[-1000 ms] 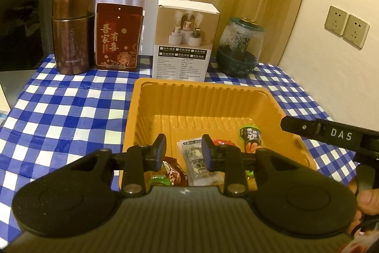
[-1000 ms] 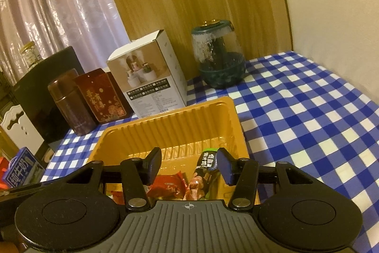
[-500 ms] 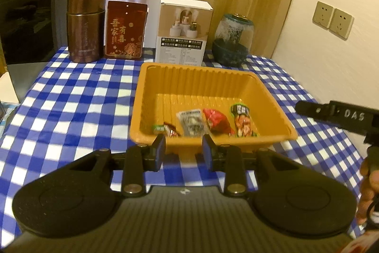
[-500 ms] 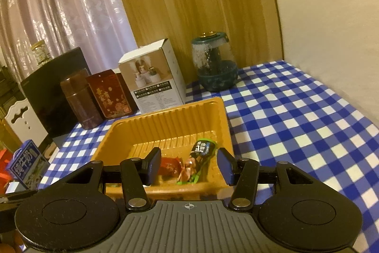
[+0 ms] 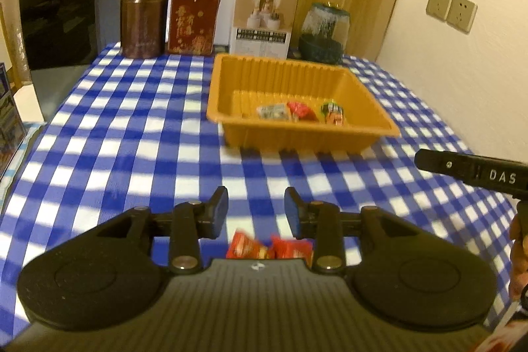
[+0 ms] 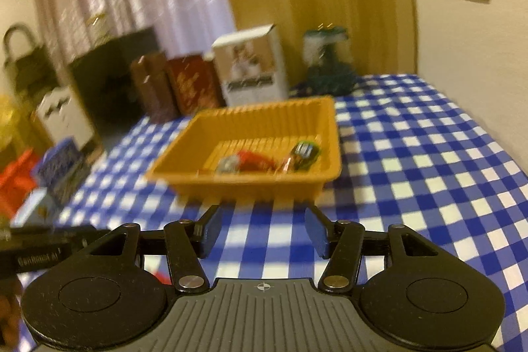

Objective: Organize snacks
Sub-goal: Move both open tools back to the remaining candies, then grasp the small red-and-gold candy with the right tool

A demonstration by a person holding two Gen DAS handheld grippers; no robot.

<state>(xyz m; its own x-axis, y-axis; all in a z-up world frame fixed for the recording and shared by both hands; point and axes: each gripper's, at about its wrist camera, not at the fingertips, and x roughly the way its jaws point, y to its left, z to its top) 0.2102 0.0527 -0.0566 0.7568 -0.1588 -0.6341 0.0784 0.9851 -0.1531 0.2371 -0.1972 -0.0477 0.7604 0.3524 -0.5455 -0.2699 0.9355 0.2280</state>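
An orange tray (image 5: 379,129) stands mid-table on the blue checked cloth and holds several snack packets: a grey one (image 5: 273,112), a red one (image 5: 301,110) and a green-topped one (image 5: 332,113). The tray (image 6: 250,187) also shows in the blurred right wrist view. My left gripper (image 5: 256,209) is open and empty, well in front of the tray. Two red snack packets (image 5: 269,248) lie on the cloth just below its fingers. My right gripper (image 6: 260,230) is open and empty, also in front of the tray; part of it (image 5: 472,174) shows at the right of the left wrist view.
Along the back stand a brown canister (image 5: 143,15), a red box (image 5: 193,20), a white carton (image 5: 264,18) and a glass jar (image 5: 323,32). A black appliance (image 5: 62,12) is at the back left. The wall (image 5: 462,71) borders the right side.
Both grippers have pulled back from over the tray toward the table's front edge. Both stay open. Two red packets on the cloth have come into the left wrist view.
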